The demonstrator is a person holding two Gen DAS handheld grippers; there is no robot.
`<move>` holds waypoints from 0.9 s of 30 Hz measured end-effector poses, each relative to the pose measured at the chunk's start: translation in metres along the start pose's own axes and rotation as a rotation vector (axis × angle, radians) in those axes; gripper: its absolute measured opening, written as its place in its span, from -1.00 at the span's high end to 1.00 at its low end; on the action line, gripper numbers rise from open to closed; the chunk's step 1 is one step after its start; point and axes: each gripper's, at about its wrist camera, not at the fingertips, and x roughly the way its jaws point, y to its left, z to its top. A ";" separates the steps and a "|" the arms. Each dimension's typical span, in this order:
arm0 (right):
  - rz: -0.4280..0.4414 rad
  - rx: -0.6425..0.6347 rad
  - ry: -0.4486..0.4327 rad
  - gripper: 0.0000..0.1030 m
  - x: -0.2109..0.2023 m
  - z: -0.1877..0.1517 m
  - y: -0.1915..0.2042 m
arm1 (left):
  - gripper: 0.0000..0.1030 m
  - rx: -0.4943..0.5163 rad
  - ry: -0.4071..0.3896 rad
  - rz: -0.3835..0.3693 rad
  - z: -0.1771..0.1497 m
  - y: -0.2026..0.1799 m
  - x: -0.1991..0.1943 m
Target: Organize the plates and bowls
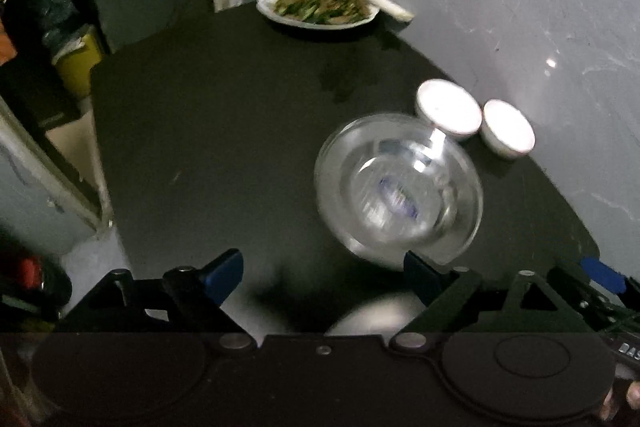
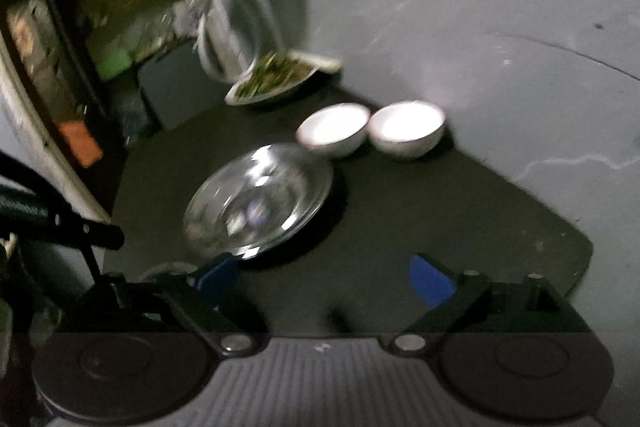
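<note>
Both tongs, left point(image 1: 323, 273) and right point(image 2: 324, 277), gape empty above the glass bowl point(image 1: 398, 187), set down beside two white bowls point(image 2: 372, 129) on the desk point(image 1: 220, 147), apparently to group the dishes.

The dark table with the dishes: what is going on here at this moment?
A person holds two grippers over a dark table. The left gripper and right gripper both have open jaws holding nothing. A glass bowl sits free on the table beside two white bowls. A plate of greens stands at the far edge.
</note>
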 end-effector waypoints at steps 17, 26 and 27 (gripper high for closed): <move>0.099 0.499 -0.031 -1.00 0.110 0.065 -0.068 | -0.98 0.365 -0.084 -0.038 0.162 -0.088 0.127; 0.081 0.569 -0.056 -0.94 0.153 0.072 -0.064 | -0.93 0.438 0.018 -0.049 0.165 -0.094 0.173; 0.080 0.570 -0.051 -0.88 0.154 0.072 -0.063 | -0.90 0.448 0.023 -0.065 0.164 -0.095 0.175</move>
